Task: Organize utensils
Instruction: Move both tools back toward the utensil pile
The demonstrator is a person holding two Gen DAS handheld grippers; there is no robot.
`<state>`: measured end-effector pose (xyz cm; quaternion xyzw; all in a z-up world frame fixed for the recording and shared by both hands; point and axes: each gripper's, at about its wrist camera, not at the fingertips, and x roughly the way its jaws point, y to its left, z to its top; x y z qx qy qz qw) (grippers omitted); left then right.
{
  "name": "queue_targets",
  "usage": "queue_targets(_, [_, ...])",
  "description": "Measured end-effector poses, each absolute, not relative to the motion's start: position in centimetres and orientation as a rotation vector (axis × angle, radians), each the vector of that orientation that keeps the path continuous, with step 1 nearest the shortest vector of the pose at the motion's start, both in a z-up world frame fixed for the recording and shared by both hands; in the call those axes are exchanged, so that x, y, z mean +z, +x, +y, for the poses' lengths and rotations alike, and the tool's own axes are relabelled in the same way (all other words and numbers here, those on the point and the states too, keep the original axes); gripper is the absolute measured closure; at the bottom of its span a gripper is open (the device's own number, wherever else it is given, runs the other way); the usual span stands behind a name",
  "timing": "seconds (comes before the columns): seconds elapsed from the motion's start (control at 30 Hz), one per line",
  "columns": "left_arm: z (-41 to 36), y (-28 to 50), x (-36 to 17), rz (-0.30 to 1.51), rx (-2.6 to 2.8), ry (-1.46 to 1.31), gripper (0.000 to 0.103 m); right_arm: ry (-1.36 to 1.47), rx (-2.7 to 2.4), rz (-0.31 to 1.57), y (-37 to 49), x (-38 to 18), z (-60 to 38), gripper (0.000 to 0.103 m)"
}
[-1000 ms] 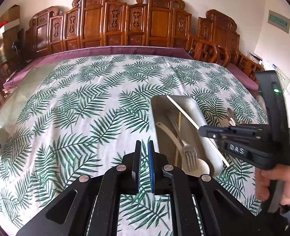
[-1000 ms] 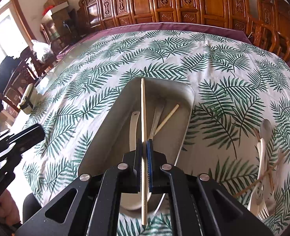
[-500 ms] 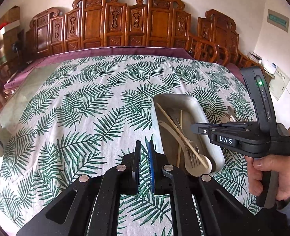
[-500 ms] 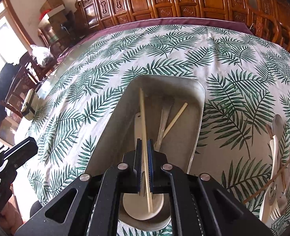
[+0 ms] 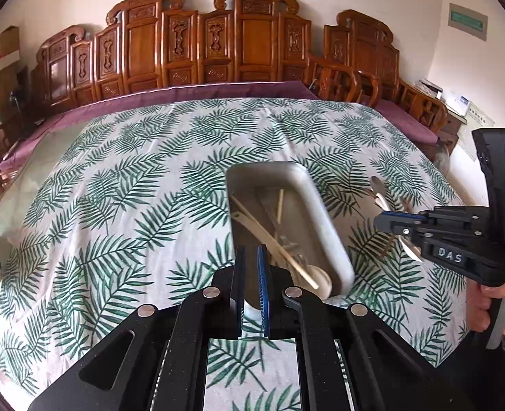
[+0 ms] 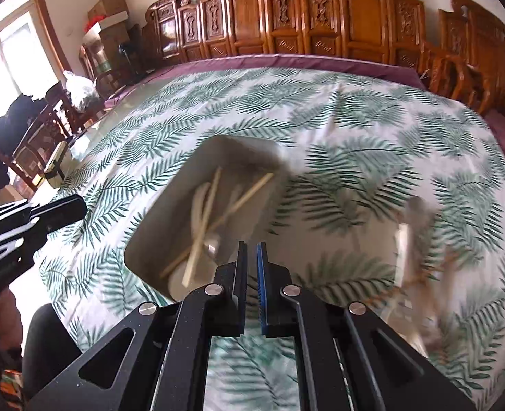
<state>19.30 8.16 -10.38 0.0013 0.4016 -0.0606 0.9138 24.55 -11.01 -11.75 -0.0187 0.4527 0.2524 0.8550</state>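
A grey oblong tray (image 5: 324,226) (image 6: 252,157) sits on the palm-leaf tablecloth. It holds two chopsticks (image 6: 204,222), a pale spoon (image 5: 317,275) and a fork. My left gripper (image 5: 251,257) is empty, its fingers nearly together, just in front of the tray's near end. My right gripper (image 6: 251,253) is empty with a small gap, beside the tray's right rim; it shows in the left wrist view (image 5: 389,221). Several loose utensils (image 5: 379,188) (image 6: 413,226) lie on the cloth right of the tray, blurred in the right wrist view.
The round table (image 5: 115,205) is covered by the leaf-print cloth over a purple one. Carved wooden chairs (image 5: 238,44) ring the far side. A small box (image 6: 55,167) sits at the table's left edge.
My right gripper let go of the chopstick, which now lies in the tray, and has swung right, away from above the tray. The left gripper has moved nearer the tray.
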Motion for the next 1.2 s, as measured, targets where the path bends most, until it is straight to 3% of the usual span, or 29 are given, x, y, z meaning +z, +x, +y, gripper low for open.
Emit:
queue_targets(0.33, [2.5,18.5,-10.2,0.825,-0.2,0.037,0.097,-0.009,0.434,0.88,23.2,-10.5,-20.9,0.096])
queue_targets(0.43, [0.9,18.5,-10.4,0.832,-0.219,0.051,0.09,0.012,0.406,0.87,23.5,-10.5,-23.5,0.096])
queue_targets(0.57, [-1.2,18.7,-10.7,0.839,-0.246,0.069,0.088,0.025,0.378,0.861,24.0,-10.9,-25.9,0.096])
queue_targets(0.67, [-2.6,18.9,-11.2,0.849,-0.264,0.074,0.078,0.03,0.364,0.861,24.4,-11.4,-27.1,0.096])
queue_targets(0.93, [-6.6,20.3,-13.4,0.896,-0.301,0.108,0.076,-0.008,0.343,0.938,25.7,-14.4,-29.7,0.096])
queue_targets(1.03, [-7.8,20.8,-14.1,0.907,-0.318,0.111,0.065,0.021,0.332,0.962,26.1,-15.3,-31.0,0.093])
queue_targets(1.2, [-10.1,22.5,-15.6,0.934,-0.342,0.14,0.063,0.036,0.323,0.981,26.2,-16.2,-31.6,0.091])
